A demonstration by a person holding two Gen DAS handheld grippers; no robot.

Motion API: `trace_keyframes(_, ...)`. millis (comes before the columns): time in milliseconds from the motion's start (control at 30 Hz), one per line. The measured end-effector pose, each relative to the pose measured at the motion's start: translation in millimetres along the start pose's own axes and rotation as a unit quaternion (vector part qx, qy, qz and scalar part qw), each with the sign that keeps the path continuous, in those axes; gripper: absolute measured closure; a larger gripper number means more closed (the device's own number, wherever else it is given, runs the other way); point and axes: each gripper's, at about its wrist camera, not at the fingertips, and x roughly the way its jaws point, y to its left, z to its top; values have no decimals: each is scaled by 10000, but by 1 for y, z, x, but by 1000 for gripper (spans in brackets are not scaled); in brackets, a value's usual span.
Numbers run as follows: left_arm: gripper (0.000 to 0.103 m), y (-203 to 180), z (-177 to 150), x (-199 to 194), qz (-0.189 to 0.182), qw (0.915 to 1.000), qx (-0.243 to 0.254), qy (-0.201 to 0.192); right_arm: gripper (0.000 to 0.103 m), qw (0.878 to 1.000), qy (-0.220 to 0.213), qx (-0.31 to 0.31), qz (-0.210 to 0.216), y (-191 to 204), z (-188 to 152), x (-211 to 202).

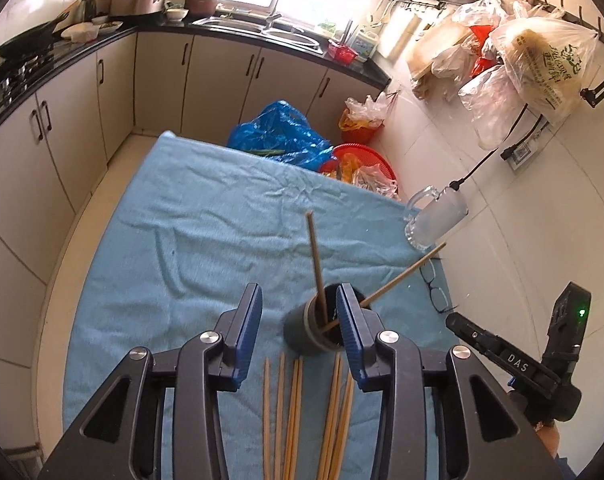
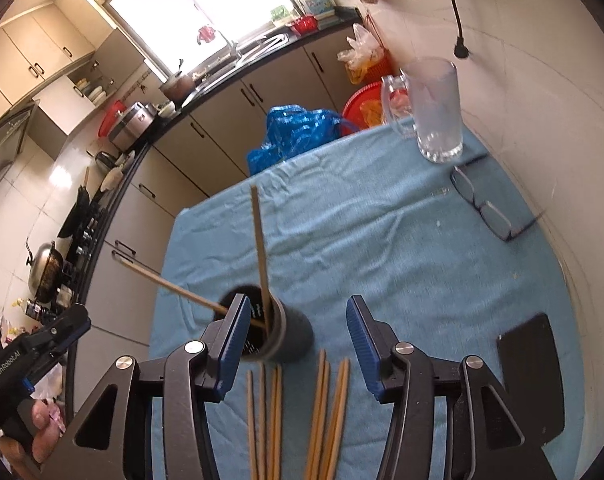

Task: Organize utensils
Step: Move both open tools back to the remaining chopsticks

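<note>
A dark round holder (image 1: 302,330) (image 2: 287,338) stands on the blue cloth with two wooden chopsticks (image 1: 317,266) (image 2: 259,246) leaning out of it, one upright, one slanted. Several more chopsticks (image 1: 297,412) (image 2: 297,416) lie flat on the cloth in front of it, near me. My left gripper (image 1: 297,300) hangs open above the cloth, its right finger overlapping the holder's rim, with nothing between the pads. My right gripper (image 2: 295,312) is open too, its left finger in front of the holder, nothing held. Each gripper shows at the edge of the other's view.
A glass mug (image 2: 436,110) (image 1: 436,216) stands at the cloth's far right corner, with spectacles (image 2: 484,204) (image 1: 436,290) beside it. A black phone (image 2: 528,362) lies at the right. Blue bag (image 1: 279,132), red baskets and kitchen cabinets lie beyond the table (image 1: 149,216).
</note>
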Motion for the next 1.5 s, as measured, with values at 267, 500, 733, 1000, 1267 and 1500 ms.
trace_keyframes(267, 66, 14, -33, 4, 46, 9995, -163, 250, 49, 9992, 372, 125, -76, -18, -33, 13)
trace_keyframes(500, 66, 27, -65, 21, 106, 9977, -332, 579, 49, 9971, 728, 195, -140, -30, -61, 28)
trace_keyframes(733, 66, 39, -102, 43, 154, 9940, -445, 986, 49, 9936, 1070, 262, -260, -43, -90, 41)
trace_keyframes(1000, 66, 47, -158, 76, 196, 9859, -449, 1603, 49, 9827, 1768, 304, -465, -60, -148, 64)
trace_keyframes(1267, 66, 42, -156, 93, 228, 9840, -265, 1749, 62, 9831, 1743, 307, -462, -67, -150, 65)
trace_keyframes(1500, 74, 38, -140, 119, 315, 9817, 19, 1876, 64, 9839, 1710, 313, -418, -65, -145, 63)
